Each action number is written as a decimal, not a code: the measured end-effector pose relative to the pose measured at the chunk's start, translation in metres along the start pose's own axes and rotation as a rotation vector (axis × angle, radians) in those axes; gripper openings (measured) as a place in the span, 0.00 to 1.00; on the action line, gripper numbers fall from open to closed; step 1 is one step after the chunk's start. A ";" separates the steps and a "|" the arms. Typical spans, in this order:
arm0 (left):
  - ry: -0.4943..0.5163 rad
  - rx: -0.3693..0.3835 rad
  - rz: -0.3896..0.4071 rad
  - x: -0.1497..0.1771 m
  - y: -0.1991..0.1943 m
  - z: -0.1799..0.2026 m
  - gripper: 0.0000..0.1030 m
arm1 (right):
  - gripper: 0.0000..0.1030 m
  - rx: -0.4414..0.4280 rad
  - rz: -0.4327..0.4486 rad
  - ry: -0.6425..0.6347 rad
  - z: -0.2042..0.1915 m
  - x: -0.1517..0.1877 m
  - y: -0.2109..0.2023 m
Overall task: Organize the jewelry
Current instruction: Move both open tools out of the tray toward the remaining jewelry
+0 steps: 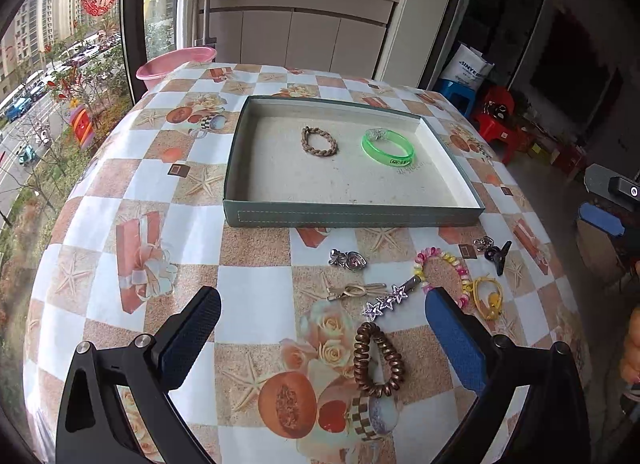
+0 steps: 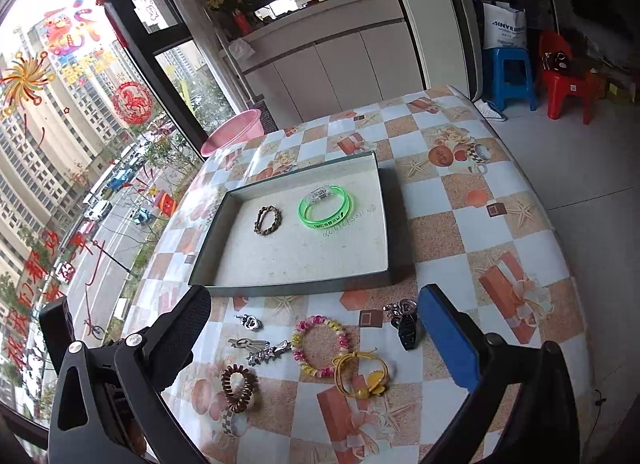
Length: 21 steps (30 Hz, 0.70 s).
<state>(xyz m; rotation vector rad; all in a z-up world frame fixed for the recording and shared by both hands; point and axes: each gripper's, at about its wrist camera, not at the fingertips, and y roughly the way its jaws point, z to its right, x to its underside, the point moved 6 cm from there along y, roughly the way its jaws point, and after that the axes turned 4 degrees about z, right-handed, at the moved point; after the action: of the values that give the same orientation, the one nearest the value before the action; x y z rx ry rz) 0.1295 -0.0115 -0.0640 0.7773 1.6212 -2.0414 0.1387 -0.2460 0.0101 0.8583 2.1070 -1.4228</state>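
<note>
Left wrist view: the left hand-held gripper tilts down over the near part of the table, its jaws spread wide with nothing between the pads. The right hand-held gripper is angled down the same way, jaws released as wide as they go and empty.

Past them sits one shallow grey tray with pale lining. It holds two pieces, well apart: one brown braided bracelet on the left and one clear green bangle on the right.

On the checked cloth in front of the tray I count eight loose pieces. There is one brown spiral hair tie nearest the left gripper, one star-studded clip, one pale slim clip, one silver heart-shaped charm, one pink-and-yellow beaded bracelet, one yellow hair elastic, one black claw clip and one small silver piece just beside the claw clip. The star clip's end touches the beaded bracelet.

One pink basin stands beyond the table's far edge.
</note>
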 end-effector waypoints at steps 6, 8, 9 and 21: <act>0.038 -0.067 -0.030 0.035 0.007 0.002 1.00 | 1.00 0.069 -0.109 -0.027 0.015 0.053 0.008; 0.026 -0.072 -0.044 0.044 0.011 0.000 1.00 | 1.00 0.107 -0.144 -0.026 0.024 0.071 0.015; 0.021 -0.074 -0.050 0.048 0.012 0.000 1.00 | 1.00 0.130 -0.159 -0.034 0.028 0.080 0.018; 0.048 -0.078 -0.063 0.055 0.027 0.020 1.00 | 1.00 0.210 -0.244 -0.055 0.044 0.117 0.048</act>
<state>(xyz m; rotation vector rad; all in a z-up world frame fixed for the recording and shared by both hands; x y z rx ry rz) 0.1018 -0.0359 -0.1166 0.7623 1.7623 -2.0034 0.0915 -0.2452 -0.1151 0.6437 2.1037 -1.7974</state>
